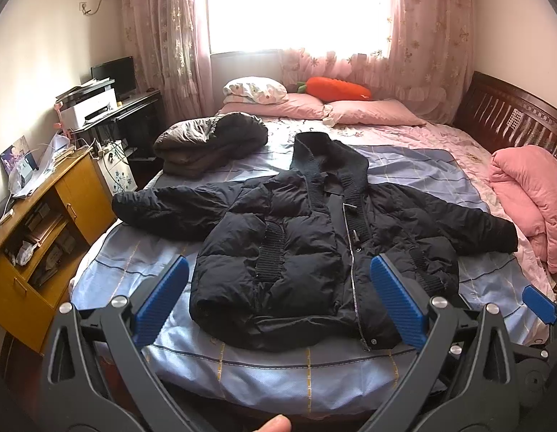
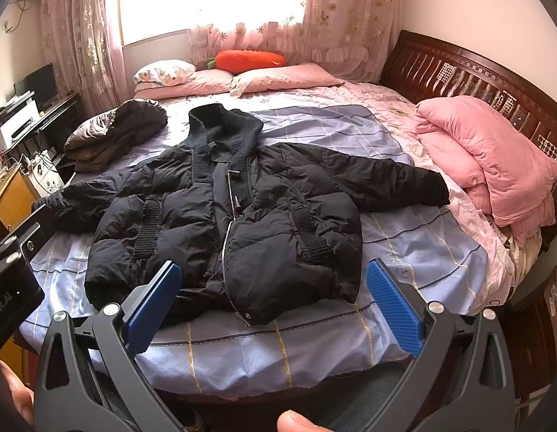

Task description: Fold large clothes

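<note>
We hold both grippers above the near edge of the bed (image 1: 109,270), looking down its length toward the window.

Left wrist view, left to right. Well off to the left of the jaws stands a yellow wooden cabinet (image 1: 44,216) with cluttered shelves. Beyond and left of the left finger lies a folded grey-brown coat (image 1: 206,144) on the blue checked sheet (image 1: 141,259). The left gripper (image 1: 278,295) has its jaws spread wide and holds nothing; the blue pads (image 1: 397,298) frame the lower hem of the black puffer jacket (image 1: 278,252), not touching it. The jacket lies flat, front up, zip partly closed, hood pointing away from the jaws, sleeves stretched out to either side. To the right of the right finger we see a blue pad of the other gripper.

Right wrist view, left to right. A black device body sits at the far left edge, outside the left finger. The right gripper (image 2: 274,298) is also wide open and empty, hovering above the jacket's hem; the zip end lies between the fingers. Far beyond the jaws rests an orange carrot cushion (image 2: 249,60) on pink pillows. Right of the right finger, past the jacket's sleeve, a folded pink quilt (image 2: 494,165) lies against the dark wooden headboard (image 2: 458,68).
</note>
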The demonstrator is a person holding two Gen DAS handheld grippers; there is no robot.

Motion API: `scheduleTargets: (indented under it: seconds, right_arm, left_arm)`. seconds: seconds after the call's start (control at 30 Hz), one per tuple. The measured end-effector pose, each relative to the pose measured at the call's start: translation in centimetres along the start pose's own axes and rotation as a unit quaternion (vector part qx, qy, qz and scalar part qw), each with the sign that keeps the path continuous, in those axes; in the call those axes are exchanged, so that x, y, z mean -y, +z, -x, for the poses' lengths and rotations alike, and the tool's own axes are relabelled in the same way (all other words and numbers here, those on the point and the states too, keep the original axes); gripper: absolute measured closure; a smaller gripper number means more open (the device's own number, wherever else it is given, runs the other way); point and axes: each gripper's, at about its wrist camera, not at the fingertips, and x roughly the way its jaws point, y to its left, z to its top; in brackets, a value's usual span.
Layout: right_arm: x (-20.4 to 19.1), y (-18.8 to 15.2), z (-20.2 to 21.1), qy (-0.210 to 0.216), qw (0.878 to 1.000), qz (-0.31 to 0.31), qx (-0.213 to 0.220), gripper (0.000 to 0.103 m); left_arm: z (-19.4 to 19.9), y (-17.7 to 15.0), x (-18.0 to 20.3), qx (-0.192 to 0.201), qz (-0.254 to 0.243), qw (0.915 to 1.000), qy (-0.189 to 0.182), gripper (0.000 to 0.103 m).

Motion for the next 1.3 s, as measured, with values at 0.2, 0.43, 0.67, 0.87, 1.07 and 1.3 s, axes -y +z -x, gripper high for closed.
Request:
scheduleTargets:
  seconds: [0.2, 0.43, 0.67, 0.87, 1.07, 1.3]
  right_arm:
    - [-0.6, -0.1, 0.2, 0.003, 1.000, 0.001, -0.001, 0.001]
    - [-1.0, -0.2, 0.3, 0.004, 1.000, 0.002, 0.000, 0.001]
    - [-0.8, -0.2, 0.3, 0.006, 1.000, 0.002, 0.000, 0.001]
    - [-0.9, -0.2, 0.2, 0.009, 1.000, 0.002, -0.002, 0.001]
    - [1.6, 0.2, 0.5, 0.013, 1.000, -0.019, -0.016, 0.001]
    - [8.1, -1.2, 4.6, -0.074, 0.994, -0.075, -0.007, 0.001]
  left_arm:
    - [0.0, 0.0, -0.1, 0.000, 0.001, 1.0000, 0.000, 0.002]
    - [0.0, -0.1, -0.2, 0.001, 0.001, 1.0000, 0.001, 0.002]
    - [-0.1, -0.2, -0.2, 0.001, 0.002, 1.0000, 0.000, 0.002]
    - [-0.1, -0.2, -0.3, 0.000, 0.000, 1.0000, 0.003, 0.002]
    - [-0.7, -0.2, -2.5, -0.011, 0.007, 0.9997, 0.020, 0.002]
    - [-2.6, -1.2, -8.2, -0.016, 0.028, 0.9971, 0.069, 0.002]
